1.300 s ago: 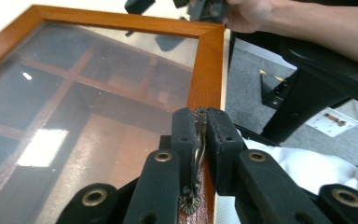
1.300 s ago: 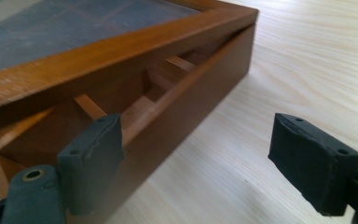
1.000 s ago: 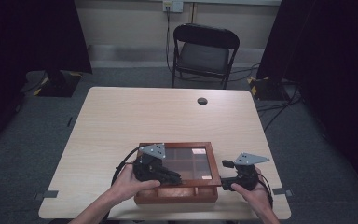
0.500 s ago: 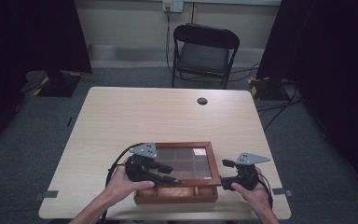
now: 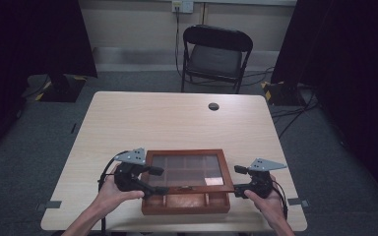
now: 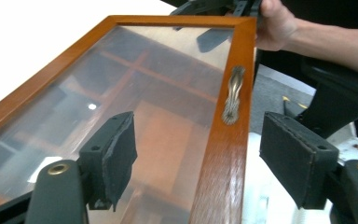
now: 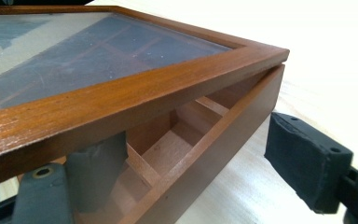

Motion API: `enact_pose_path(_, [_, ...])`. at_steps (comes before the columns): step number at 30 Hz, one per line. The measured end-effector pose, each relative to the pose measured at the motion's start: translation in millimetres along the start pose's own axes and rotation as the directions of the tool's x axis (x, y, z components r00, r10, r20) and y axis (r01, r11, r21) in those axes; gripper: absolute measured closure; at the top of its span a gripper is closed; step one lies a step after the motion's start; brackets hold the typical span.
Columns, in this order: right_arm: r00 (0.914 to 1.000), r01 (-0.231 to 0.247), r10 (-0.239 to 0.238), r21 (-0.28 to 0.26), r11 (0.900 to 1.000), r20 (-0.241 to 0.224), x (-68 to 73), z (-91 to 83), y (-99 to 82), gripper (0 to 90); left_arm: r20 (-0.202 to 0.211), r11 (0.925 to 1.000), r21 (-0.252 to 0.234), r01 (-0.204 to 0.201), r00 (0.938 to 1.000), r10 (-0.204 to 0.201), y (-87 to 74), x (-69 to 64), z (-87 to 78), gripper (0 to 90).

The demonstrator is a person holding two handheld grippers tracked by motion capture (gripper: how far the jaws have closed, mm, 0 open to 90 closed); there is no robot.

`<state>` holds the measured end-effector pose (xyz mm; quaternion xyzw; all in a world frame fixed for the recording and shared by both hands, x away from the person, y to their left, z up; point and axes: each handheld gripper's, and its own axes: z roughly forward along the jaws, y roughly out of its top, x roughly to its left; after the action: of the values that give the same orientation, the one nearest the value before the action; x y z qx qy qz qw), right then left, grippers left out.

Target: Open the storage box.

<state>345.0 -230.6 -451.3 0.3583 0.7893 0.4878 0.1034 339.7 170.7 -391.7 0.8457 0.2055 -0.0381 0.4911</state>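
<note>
Lid-opening step: left tool [image 5: 153, 181] jaws apart around the glass lid [image 5: 187, 169] front rail, right tool [image 5: 240, 180] apart astride the box wall [image 7: 205, 154]; next, clamp and lift.

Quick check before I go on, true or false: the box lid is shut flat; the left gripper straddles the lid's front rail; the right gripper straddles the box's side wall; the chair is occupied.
1. The lid is shut flat. False: it stands raised off the box.
2. The left gripper straddles the lid's front rail. True.
3. The right gripper straddles the box's side wall. True.
4. The chair is occupied. False: its seat is empty.
</note>
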Motion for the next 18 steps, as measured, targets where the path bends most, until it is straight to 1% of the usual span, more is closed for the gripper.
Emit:
enact_pose_path(3, [1.0000,-0.001,0.001,-0.004,1.0000,-0.010,-1.2,0.5,1.5,19.5,-0.019,0.9998,0.003,0.019,0.9996,-0.019,-7.0,2.9,-3.9,22.0])
enact_pose_path(5, [1.0000,0.000,0.000,-0.005,1.0000,-0.006,-1.0,0.4,1.8,19.5,-0.032,0.9994,0.024,0.026,0.9992,-0.025,-10.7,4.9,-4.6,21.4])
enact_pose_path(6, [1.0000,0.001,-0.001,-0.005,1.0000,-0.005,-0.8,0.2,2.3,19.7,-0.029,0.9993,0.024,0.029,0.9992,-0.028,-12.8,5.3,-5.2,19.4])
enact_pose_path(9, [1.0000,0.004,-0.004,-0.007,1.0000,-0.006,-0.9,-0.3,3.7,19.7,-0.014,0.9991,-0.029,0.030,0.9994,-0.031,-17.8,3.9,-10.7,19.7])
enact_pose_path(10, [1.0000,0.005,-0.005,-0.010,0.9999,-0.005,-0.9,-0.3,4.5,19.7,-0.020,0.9992,-0.035,0.019,0.9996,-0.020,-18.4,3.3,-12.4,19.6])
enact_pose_path(13, [0.9999,0.008,-0.009,-0.021,0.9997,-0.007,-1.3,-0.9,6.9,19.9,-0.035,0.9981,-0.060,0.007,0.9993,-0.009,-19.2,2.9,-16.6,18.2])
enact_pose_path(17, [0.9999,0.013,-0.013,-0.031,0.9994,-0.003,-0.1,-1.7,11.3,20.0,-0.059,0.9963,-0.086,-0.005,0.9983,0.000,-21.4,5.8,-21.6,17.3])
enact_pose_path(18, [0.9999,0.013,-0.013,-0.031,0.9994,-0.003,-0.1,-1.7,11.3,20.0,-0.064,0.9961,-0.089,0.000,0.9979,-0.005,-22.0,6.7,-22.2,17.3])
